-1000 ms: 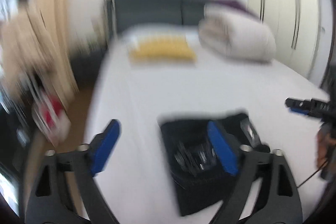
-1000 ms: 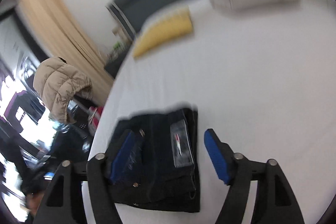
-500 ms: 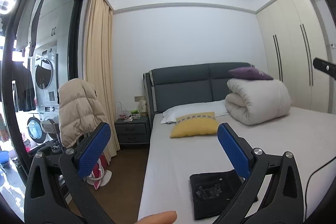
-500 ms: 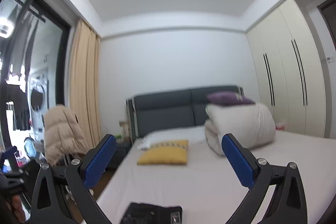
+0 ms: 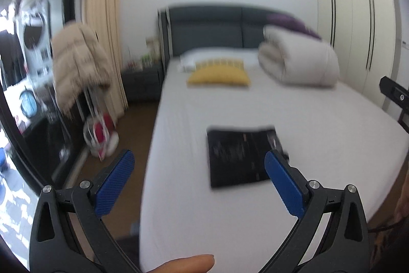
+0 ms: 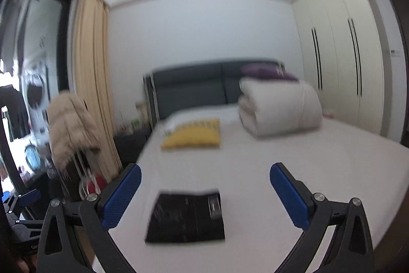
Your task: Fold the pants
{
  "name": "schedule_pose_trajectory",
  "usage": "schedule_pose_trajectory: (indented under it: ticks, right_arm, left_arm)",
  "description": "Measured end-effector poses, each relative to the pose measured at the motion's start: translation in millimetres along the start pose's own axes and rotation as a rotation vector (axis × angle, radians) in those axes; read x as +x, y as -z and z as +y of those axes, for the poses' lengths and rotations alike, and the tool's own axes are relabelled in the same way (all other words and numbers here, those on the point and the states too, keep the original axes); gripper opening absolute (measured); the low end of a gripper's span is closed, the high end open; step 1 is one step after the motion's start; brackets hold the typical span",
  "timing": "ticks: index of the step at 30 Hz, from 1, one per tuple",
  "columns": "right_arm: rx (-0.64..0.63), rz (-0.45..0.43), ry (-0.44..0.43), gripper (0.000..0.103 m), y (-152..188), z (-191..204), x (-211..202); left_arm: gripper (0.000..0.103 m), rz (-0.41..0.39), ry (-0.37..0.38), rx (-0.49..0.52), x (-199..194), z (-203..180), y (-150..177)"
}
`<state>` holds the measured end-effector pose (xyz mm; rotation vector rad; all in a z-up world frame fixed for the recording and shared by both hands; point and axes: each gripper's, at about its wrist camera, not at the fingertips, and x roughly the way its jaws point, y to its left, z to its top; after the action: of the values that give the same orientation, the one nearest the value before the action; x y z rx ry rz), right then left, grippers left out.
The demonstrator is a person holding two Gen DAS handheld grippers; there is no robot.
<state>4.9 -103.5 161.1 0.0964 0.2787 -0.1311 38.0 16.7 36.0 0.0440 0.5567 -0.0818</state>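
The black pants (image 5: 240,157) (image 6: 186,218) lie folded into a flat rectangle on the white bed (image 5: 319,119) (image 6: 294,160), near its foot. My left gripper (image 5: 198,163) is open and empty, held back from the bed with the pants ahead between its blue fingers (image 5: 115,186). My right gripper (image 6: 204,178) is also wide open with nothing in it, and the pants sit low between its fingers (image 6: 288,196). Neither gripper touches the pants. Part of the right gripper's body (image 5: 393,94) shows at the right edge of the left wrist view.
A yellow pillow (image 5: 219,73) (image 6: 194,134) and a rolled white duvet (image 5: 299,60) (image 6: 281,106) lie near the dark headboard (image 6: 191,88). A beige jacket (image 5: 76,63) hangs left of the bed by the curtain. Wardrobes (image 6: 345,55) line the right wall. A fingertip (image 5: 189,262) shows at the bottom.
Both grippers pulled back and rose from just above the pants, which stay folded on the bed. The right jaws widened. Both views tipped up to the room, then slightly down again.
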Motion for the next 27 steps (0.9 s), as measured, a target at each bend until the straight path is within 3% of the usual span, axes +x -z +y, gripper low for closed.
schedule_pose_trajectory:
  ticks: [4,13,27]
  right_arm:
    - [-0.019,0.13,0.027,0.103,29,3,19]
    - [0.012,0.413,0.054,0.103,85,3,55]
    - [-0.025,0.474,0.059,0.103,103,2,59]
  left_arm:
    - [0.103,0.085,-0.017,0.004,50,-6,32]
    - [0.103,0.195,-0.028,-0.028,121,-3,72]
    - [0.103,0.255,-0.015,-0.04,141,-2,86]
